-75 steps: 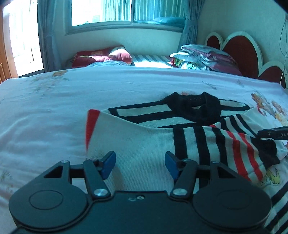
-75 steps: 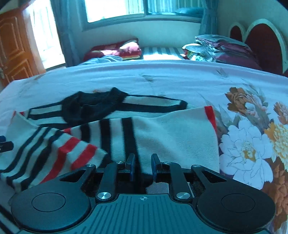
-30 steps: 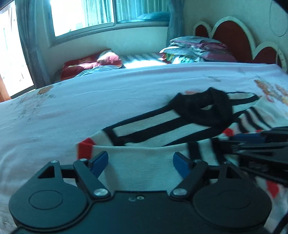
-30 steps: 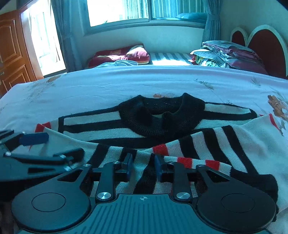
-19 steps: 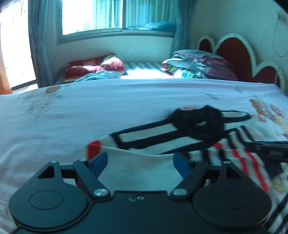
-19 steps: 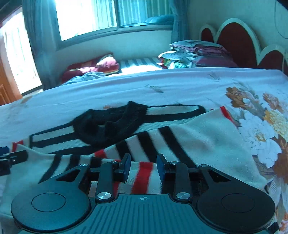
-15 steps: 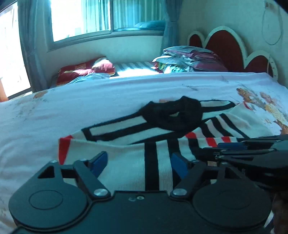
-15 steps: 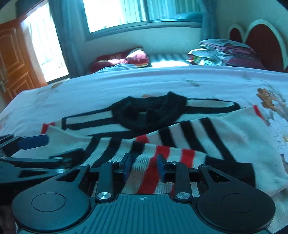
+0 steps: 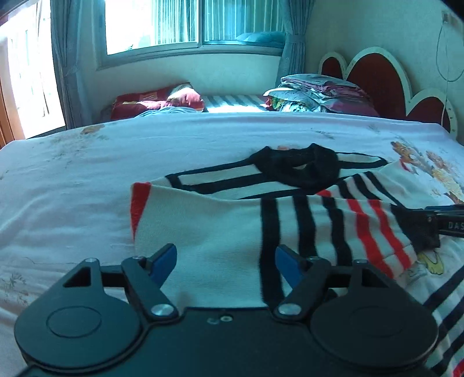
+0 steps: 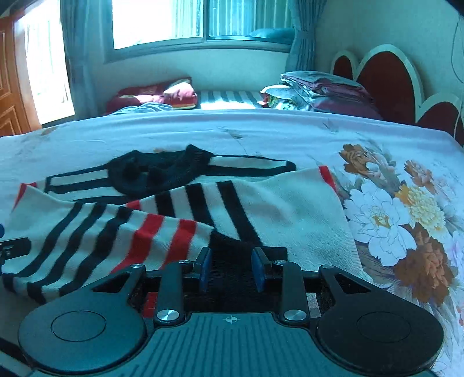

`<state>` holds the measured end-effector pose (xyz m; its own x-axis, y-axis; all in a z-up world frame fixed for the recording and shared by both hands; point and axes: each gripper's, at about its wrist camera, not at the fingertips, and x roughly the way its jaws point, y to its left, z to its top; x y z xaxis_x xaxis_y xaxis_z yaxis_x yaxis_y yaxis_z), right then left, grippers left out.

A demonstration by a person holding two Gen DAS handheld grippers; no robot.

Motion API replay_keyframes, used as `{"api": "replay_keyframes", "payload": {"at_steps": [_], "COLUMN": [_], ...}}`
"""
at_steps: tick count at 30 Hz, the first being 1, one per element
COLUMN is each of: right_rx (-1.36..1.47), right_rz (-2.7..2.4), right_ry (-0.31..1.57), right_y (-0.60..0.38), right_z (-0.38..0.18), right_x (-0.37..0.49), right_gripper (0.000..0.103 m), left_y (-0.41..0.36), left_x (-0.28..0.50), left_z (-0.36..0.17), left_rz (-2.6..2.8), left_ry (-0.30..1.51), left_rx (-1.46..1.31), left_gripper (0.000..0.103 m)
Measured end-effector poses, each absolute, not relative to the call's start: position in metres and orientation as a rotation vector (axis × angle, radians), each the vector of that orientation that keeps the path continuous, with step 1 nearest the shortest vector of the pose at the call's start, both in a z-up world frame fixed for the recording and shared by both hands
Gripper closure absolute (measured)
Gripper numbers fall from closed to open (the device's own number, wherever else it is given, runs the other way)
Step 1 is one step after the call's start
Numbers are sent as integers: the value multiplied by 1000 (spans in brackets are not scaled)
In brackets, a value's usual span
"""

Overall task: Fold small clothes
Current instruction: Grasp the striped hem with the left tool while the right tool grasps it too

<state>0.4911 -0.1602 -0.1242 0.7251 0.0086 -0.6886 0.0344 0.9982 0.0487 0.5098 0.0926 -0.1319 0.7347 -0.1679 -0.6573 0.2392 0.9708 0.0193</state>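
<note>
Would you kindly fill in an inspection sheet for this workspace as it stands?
Surface: bed with a pale sheet, flower print at its right side.
Job's things: striped sweater lying flat, black collar toward the far side; one sleeve lies across the body.
Clutter: nothing seen near the sweater.
Grippers: left gripper has its jaws opening, with white knit between them and the pads clear of it; right gripper is shut on the sleeve's black cuff.
Cables: a thin cord hangs on the wall.
Surroundings: window, curtains, red headboard, folded bedding, red pillows.
</note>
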Motion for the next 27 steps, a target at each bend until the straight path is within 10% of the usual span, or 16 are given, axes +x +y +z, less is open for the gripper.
{"api": "replay_keyframes", "payload": {"at_steps": [24, 26, 27], "right_rx": [160, 155, 146], "right_rz": [-11, -11, -15], "right_ry": [841, 803, 783], "right_y": [-217, -217, -217], "right_z": [-134, -127, -123], "right_x": [482, 472, 465], "right_gripper": [90, 74, 36], "left_y": [115, 110, 107], "left_x": [498, 491, 488], "left_z": [-160, -154, -151], "left_rz": [-86, -66, -53], "left_ry": [807, 797, 791], "left_rx": [94, 113, 115], "left_gripper": [13, 14, 12]}}
